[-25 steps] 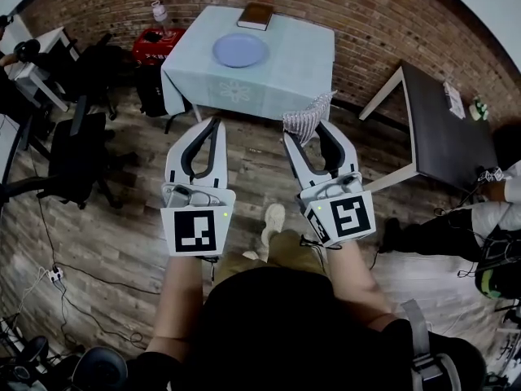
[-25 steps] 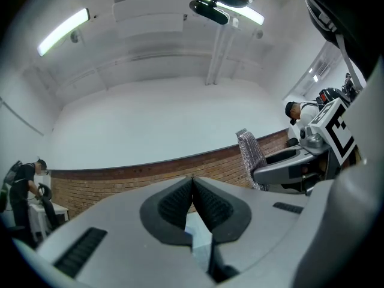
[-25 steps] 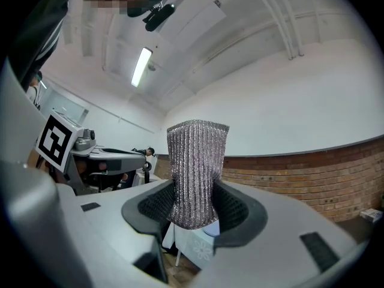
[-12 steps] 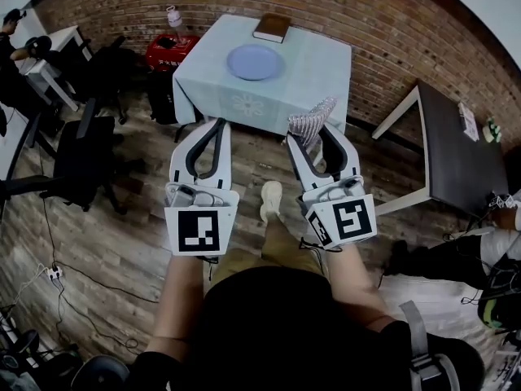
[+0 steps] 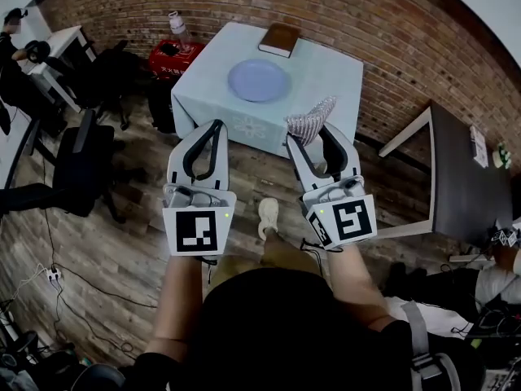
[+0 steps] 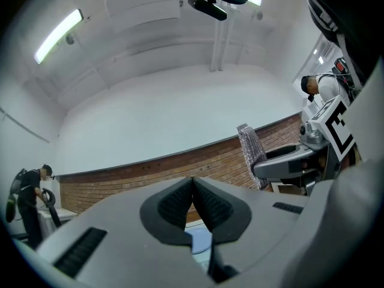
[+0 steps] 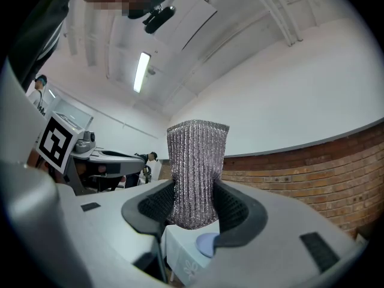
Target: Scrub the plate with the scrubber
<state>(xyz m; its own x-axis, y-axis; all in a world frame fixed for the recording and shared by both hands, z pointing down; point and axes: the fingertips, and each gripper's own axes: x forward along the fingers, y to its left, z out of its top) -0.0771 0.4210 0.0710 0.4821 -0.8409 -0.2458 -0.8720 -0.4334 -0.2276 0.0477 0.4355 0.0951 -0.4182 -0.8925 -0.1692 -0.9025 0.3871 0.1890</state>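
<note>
A pale blue plate [image 5: 259, 80] lies on a small table with a light blue cloth [image 5: 326, 80], ahead of both grippers. My right gripper [image 5: 313, 131] is shut on a silvery mesh scrubber [image 5: 310, 122], which stands up between its pads [image 7: 193, 173]. My left gripper [image 5: 215, 126] is shut with nothing in it; its pads [image 6: 207, 206] meet at the tips. Both grippers hang short of the table's near edge. The plate shows low between the jaws in the left gripper view [image 6: 198, 240] and the right gripper view [image 7: 207, 243].
A brown book [image 5: 279, 40] lies at the table's far side. A red box [image 5: 175, 55] with a bottle [image 5: 177, 24] stands left of the table, black chairs [image 5: 85, 165] further left, a dark table [image 5: 468, 190] at the right. A brick wall runs behind. My shoe [image 5: 267, 216] is on the wood floor.
I have walked toward the table: table and plate have come nearer and lower in the head view. Both grippers keep their places before me, the scrubber still gripped.
</note>
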